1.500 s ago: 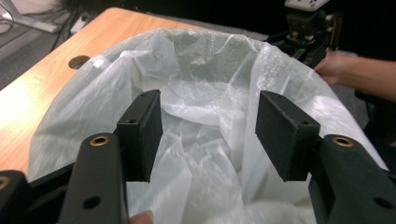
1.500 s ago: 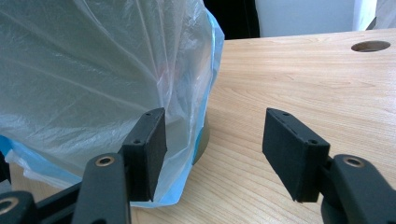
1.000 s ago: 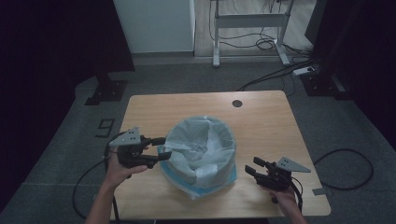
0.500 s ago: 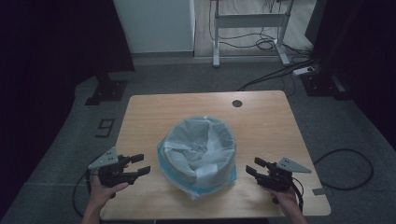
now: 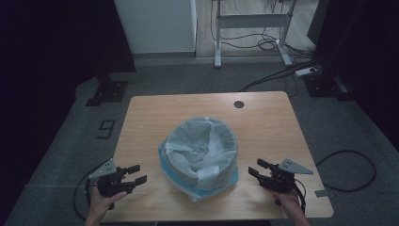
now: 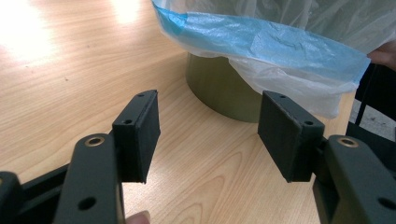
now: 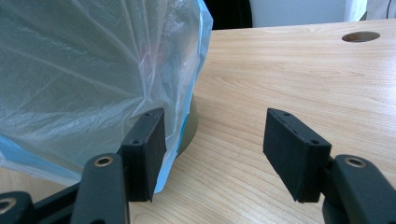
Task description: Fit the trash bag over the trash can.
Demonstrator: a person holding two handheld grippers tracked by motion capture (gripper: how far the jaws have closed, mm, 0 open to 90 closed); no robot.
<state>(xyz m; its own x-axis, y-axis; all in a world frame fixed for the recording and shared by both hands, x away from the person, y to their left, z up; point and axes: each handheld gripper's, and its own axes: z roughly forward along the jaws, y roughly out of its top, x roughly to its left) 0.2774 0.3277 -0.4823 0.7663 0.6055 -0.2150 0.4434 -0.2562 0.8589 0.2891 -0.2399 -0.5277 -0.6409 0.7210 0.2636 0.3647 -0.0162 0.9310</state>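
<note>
A: Right gripper [image 7: 212, 154]?
B: Jaws stood wide apart, nothing between them, low over the wooden table [image 7: 299, 79].
A: The bag?
B: Translucent plastic bag [image 7: 88, 70], blue-edged, draped over an olive bin [image 7: 189, 126], just beside the left-hand jaw. Round hole [image 7: 360, 36] far off.
</note>
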